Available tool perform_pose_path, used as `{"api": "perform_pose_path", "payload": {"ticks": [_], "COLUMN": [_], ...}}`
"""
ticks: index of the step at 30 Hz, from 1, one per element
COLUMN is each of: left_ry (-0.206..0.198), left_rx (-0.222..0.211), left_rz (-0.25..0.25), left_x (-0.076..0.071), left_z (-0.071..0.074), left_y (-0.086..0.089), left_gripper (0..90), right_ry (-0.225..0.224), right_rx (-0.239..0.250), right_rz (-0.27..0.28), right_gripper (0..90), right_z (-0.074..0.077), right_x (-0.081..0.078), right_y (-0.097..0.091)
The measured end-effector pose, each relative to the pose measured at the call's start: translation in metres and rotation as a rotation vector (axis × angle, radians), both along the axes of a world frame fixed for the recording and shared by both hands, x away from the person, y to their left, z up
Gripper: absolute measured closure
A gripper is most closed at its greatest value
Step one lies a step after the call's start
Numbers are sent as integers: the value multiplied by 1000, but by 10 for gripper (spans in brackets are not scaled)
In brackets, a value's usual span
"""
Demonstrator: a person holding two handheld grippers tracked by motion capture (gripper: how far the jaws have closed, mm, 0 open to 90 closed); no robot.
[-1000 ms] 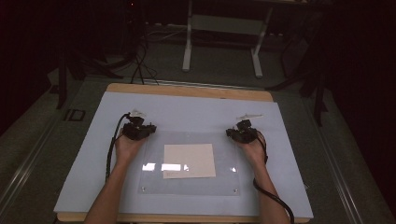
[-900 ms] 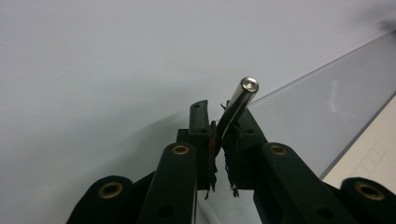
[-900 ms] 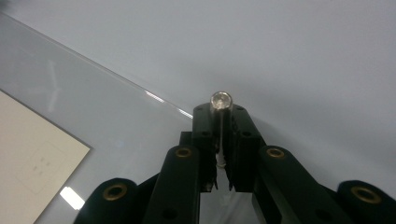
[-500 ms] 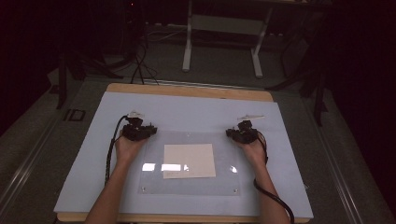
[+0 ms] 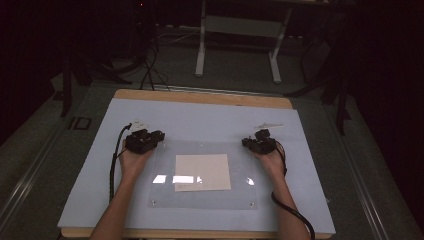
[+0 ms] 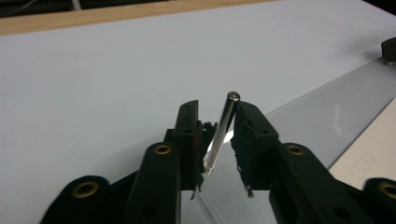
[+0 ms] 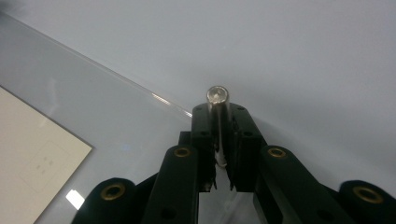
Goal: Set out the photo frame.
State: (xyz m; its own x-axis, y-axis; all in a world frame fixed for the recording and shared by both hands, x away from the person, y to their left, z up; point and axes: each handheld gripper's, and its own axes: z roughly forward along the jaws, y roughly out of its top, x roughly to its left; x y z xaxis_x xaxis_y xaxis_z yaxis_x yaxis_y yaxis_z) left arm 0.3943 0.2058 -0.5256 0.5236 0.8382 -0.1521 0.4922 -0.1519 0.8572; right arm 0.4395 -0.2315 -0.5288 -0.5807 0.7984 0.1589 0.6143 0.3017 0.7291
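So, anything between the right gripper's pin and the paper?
Yes: the clear plate appears to lie over the paper, covering it all. The right gripper holds the pin by the plate's far right corner.

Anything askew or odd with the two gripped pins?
Yes: the thin silver metal pin leans slanted between the left gripper's parted jaws, which just closed slightly. The right gripper clamps its pin straight.
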Motion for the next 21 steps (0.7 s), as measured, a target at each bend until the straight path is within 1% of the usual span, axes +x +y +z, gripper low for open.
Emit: {"api": "perform_pose_path", "payload": {"ticks": [1,4,5,8,9,13,18,19,20,21], "left_ry": [-3,-4,-6,-13,-19,-27,-23,-21,-21,-20], "left_rx": [3,2,-6,0,-8,-13,-8,-12,-12,-15], "left_rz": [-1,-3,-10,-5,0,3,0,-2,-2,-4], "left_x": [1,1,2,2,1,1,1,2,2,2], "left_z": [0,-1,-2,-2,-1,-1,-2,-2,-2,-2], "left_y": [-1,-2,-2,-4,-5,-6,-5,-4,-4,-4], "left_gripper": [758,767,810,819,818,825,835,835,835,835], "right_ry": [-1,-1,-2,-3,-4,-4,-4,-3,-3,-5], "right_rx": [0,0,1,0,-1,-5,-1,20,20,43], "right_rz": [-1,0,0,-1,-1,-2,-3,-6,-6,-8], "right_gripper": [825,825,824,824,825,825,818,785,785,777], "right_z": [0,0,0,0,0,0,0,-1,-1,-1], "right_x": [0,0,0,0,0,-1,-1,-1,-1,-2], "right_y": [0,0,0,0,0,0,0,-1,-1,-3]}}
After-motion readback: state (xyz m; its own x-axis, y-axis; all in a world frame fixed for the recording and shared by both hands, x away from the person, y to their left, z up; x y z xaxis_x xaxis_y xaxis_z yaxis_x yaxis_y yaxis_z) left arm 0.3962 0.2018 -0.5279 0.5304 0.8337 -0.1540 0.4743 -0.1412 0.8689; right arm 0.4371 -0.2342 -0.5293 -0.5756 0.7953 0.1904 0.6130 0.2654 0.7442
